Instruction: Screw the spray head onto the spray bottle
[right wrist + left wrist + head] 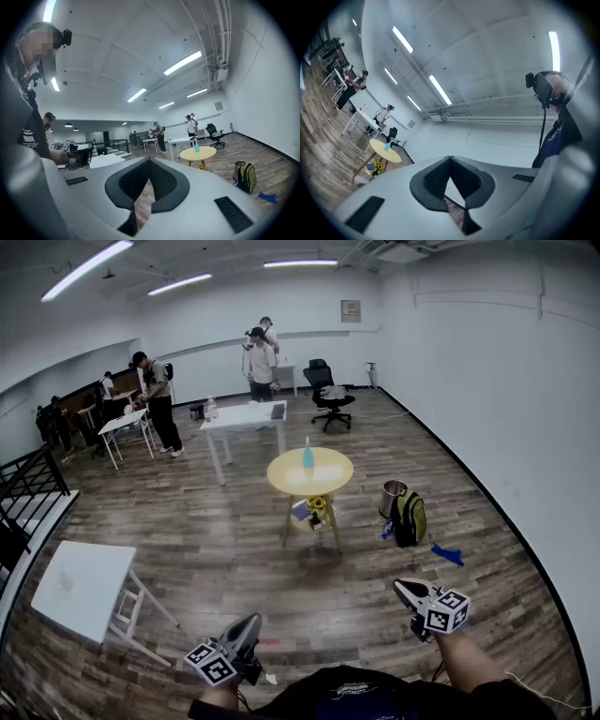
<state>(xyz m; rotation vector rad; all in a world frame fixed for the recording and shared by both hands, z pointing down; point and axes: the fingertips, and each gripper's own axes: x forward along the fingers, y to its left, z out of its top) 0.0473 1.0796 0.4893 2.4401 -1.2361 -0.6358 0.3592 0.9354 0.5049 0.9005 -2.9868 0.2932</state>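
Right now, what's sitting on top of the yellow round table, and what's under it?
On the yellow table stands one blue bottle. Beneath it are yellow flowers and something blue; the tabletop covers the rest.

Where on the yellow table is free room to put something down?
The yellow round table is bare on both sides and in front of the blue spray bottle near its middle. Below the top, around the flowers, it is crowded.
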